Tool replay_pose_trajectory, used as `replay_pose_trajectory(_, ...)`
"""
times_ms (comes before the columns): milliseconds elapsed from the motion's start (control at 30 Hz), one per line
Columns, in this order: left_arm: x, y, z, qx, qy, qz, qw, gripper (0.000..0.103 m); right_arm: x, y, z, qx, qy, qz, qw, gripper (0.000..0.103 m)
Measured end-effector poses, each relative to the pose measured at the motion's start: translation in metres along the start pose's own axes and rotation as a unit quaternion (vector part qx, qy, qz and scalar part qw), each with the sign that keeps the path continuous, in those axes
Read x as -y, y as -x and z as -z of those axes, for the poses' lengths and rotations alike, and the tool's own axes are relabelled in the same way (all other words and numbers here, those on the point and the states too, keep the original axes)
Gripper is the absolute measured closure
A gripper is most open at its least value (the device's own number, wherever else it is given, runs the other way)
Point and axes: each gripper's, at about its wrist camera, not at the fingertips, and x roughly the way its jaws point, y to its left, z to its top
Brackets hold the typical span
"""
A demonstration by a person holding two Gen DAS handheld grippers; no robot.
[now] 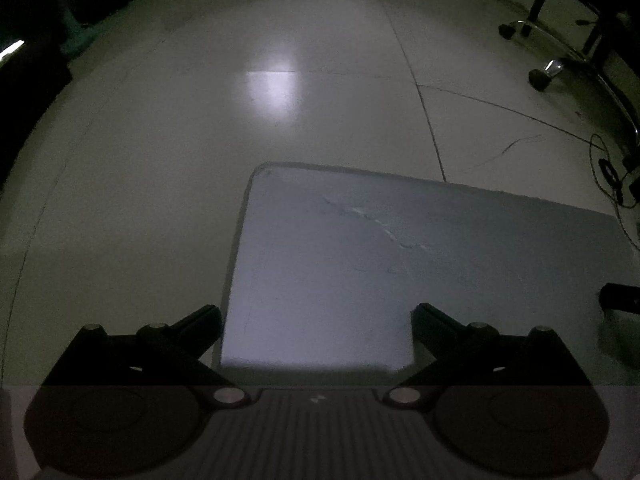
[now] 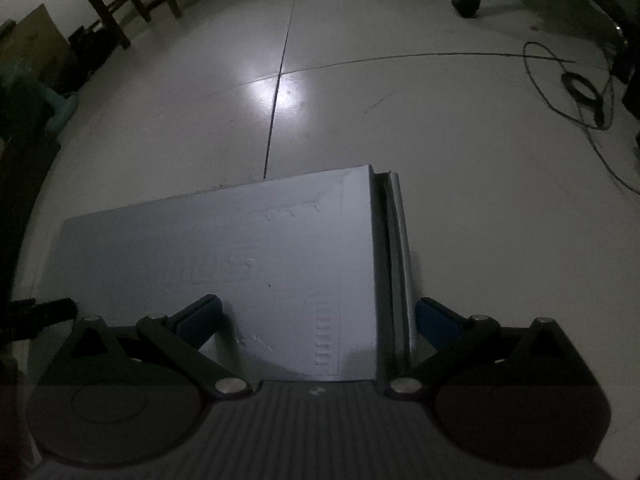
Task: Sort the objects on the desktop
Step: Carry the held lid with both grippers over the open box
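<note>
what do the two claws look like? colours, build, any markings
Both claws share a build: black linkage arms with silver pivot pins on a grey ribbed base flanked by two dark round discs. The right claw has blue finger pads; the left claw's look plain black. Lighting is dim.

Pale tiled floor [image 2: 400,120] under a grey-blue board [image 2: 240,260], loose cables [image 2: 580,92] beside.

Both wrist fisheyes look forward and steeply down past their hand-held gripper fingers, close over a pale blue-grey surface [image 1: 400,260], tiled floor [image 1: 160,140] beyond. Shared: the surface, the floor's light reflection [image 2: 276,96], chair casters [image 2: 466,2] far right.
</note>
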Motion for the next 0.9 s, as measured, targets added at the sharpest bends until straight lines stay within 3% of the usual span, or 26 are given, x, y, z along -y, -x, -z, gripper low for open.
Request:
replay_pose_trajectory(200,-0.022,-0.016,-0.029,-0.061,-0.005,0.058,0.9964,0.0,-0.001,-0.014,-0.025,-0.038,0.017,-0.008,0.999,0.0)
replay_pose_trajectory(567,-0.03,-0.008,-0.01,-0.03,0.005,0.058,0.9978,0.0,-0.013,-0.011,-0.032,-0.034,0.047,-0.003,0.998,0.0)
replay_pose_trajectory(733,-0.031,-0.006,-0.014,-0.037,0.01,0.053,0.9979,0.0,-0.027,-0.006,-0.037,-0.067,0.089,-0.005,0.994,0.0)
replay_pose_trajectory(833,-0.031,-0.004,-0.01,-0.035,0.014,0.055,0.9978,0.0,-0.022,-0.005,-0.041,-0.079,0.089,-0.029,0.992,0.0)
replay_pose_trajectory(900,-0.03,-0.005,-0.009,-0.032,0.016,0.055,0.9978,0.0,-0.004,-0.013,-0.046,-0.091,0.047,-0.058,0.993,0.0)
